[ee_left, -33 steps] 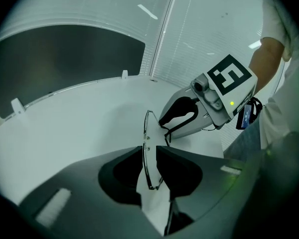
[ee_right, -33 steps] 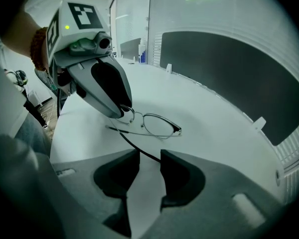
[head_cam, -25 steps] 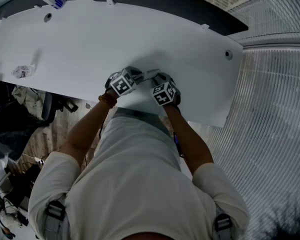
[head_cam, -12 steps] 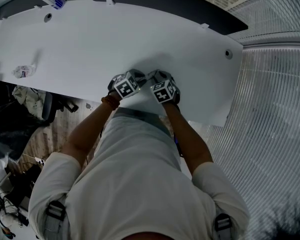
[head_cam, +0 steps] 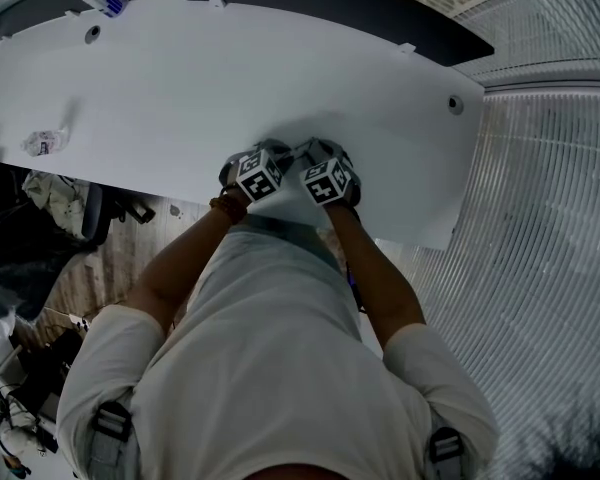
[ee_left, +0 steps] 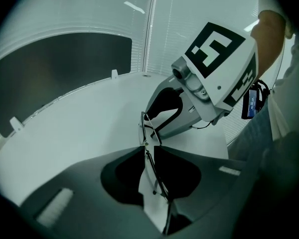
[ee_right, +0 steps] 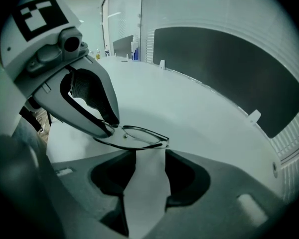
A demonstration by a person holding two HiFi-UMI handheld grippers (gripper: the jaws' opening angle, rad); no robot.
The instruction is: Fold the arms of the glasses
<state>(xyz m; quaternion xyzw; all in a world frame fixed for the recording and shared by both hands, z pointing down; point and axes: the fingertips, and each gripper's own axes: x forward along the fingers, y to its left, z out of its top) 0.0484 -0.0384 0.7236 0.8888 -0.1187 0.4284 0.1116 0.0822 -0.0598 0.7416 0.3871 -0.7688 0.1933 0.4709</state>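
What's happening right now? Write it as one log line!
left gripper: shut on thin dark wire-framed glasses | right gripper: open, glasses just past its tips | surface: white table

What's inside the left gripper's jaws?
The glasses, their thin frame pinched at the left gripper tips. The jaws cover which part exactly. The right gripper is open, empty.
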